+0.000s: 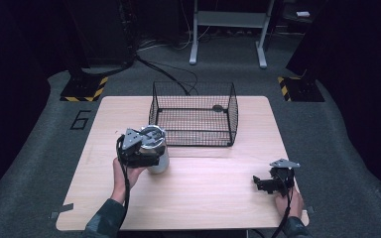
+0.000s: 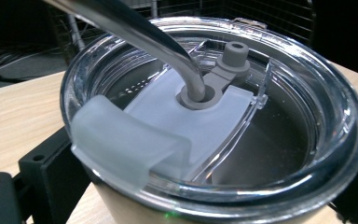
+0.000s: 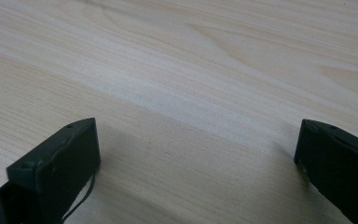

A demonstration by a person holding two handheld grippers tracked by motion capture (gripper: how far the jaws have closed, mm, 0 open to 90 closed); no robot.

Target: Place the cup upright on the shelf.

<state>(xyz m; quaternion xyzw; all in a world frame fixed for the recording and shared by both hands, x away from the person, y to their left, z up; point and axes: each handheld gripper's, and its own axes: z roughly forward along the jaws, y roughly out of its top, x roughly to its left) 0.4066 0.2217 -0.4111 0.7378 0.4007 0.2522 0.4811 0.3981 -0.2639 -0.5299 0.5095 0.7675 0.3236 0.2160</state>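
Wire basket point(image 1: 193, 114) just behind tumbler point(image 1: 155, 148); left gripper point(image 1: 140, 151) clamps tumbler.

A pale wooden counter point(image 1: 203, 193) carries a black wire basket point(image 1: 193, 113) toward its far edge and a lidded steel tumbler point(image 1: 156, 151) near its left.

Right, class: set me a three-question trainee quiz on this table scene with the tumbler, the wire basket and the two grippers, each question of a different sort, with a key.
1. True or false: the tumbler lies inside the wire basket.
2. Which gripper has the tumbler between its jaws? A) left gripper B) right gripper C) neither
3. Fill in: a metal ____ passes through the tumbler's clear lid.

Key
1. False: it stands on the table, in front of the basket's left corner.
2. A: the right gripper sits open over bare wood.
3. straw
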